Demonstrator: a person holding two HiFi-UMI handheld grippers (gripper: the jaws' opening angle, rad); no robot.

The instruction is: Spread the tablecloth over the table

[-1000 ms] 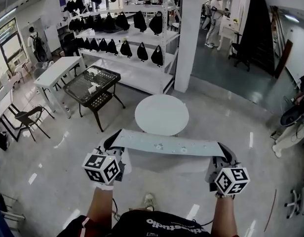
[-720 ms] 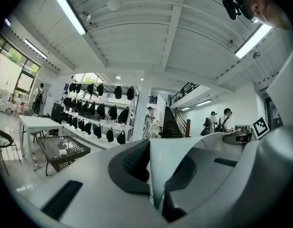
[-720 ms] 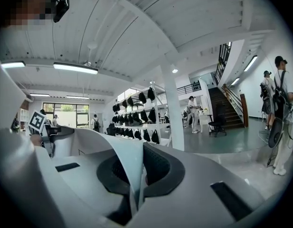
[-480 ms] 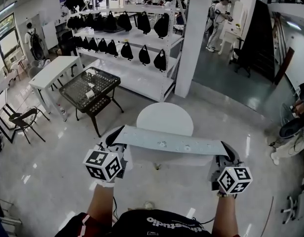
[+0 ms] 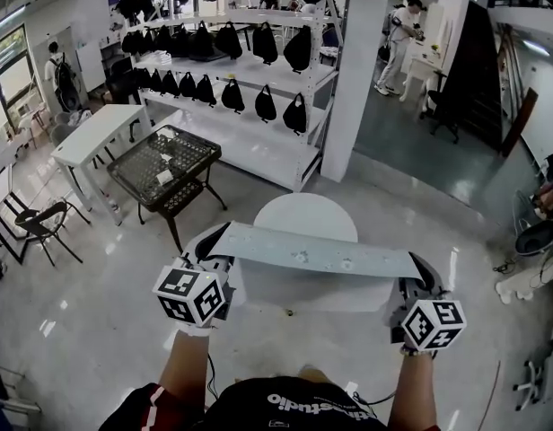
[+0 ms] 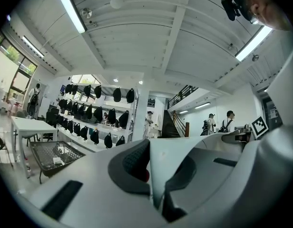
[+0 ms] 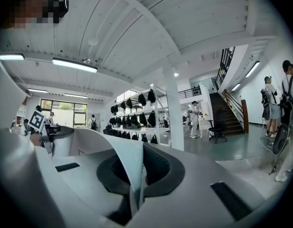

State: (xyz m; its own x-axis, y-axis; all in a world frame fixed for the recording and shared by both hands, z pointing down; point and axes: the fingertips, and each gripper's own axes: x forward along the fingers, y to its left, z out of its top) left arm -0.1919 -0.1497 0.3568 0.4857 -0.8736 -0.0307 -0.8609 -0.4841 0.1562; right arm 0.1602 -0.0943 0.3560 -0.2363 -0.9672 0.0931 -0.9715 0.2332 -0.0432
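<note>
A pale grey tablecloth [image 5: 312, 252] hangs as a taut strip between my two grippers, held level in front of me. Its front edge overlaps the near side of the round white table [image 5: 303, 212], which stands just beyond it. My left gripper [image 5: 211, 243] is shut on the cloth's left corner. In the left gripper view, the cloth [image 6: 184, 148] rises from between that gripper's [image 6: 153, 170] dark pads. My right gripper [image 5: 421, 268] is shut on the right corner. In the right gripper view, the cloth [image 7: 122, 158] folds up out of that gripper [image 7: 137, 175].
A dark mesh table [image 5: 164, 158] and a white rectangular table [image 5: 97, 133] stand at the left, with a black chair [image 5: 39, 223] nearer. White shelves of black bags [image 5: 232, 70] and a white pillar [image 5: 353, 70] are behind the round table. People stand far off.
Both grippers have carried the stretched cloth forward toward the round table. Its far edge now lies over the table's near side, where before it hung short of it.
</note>
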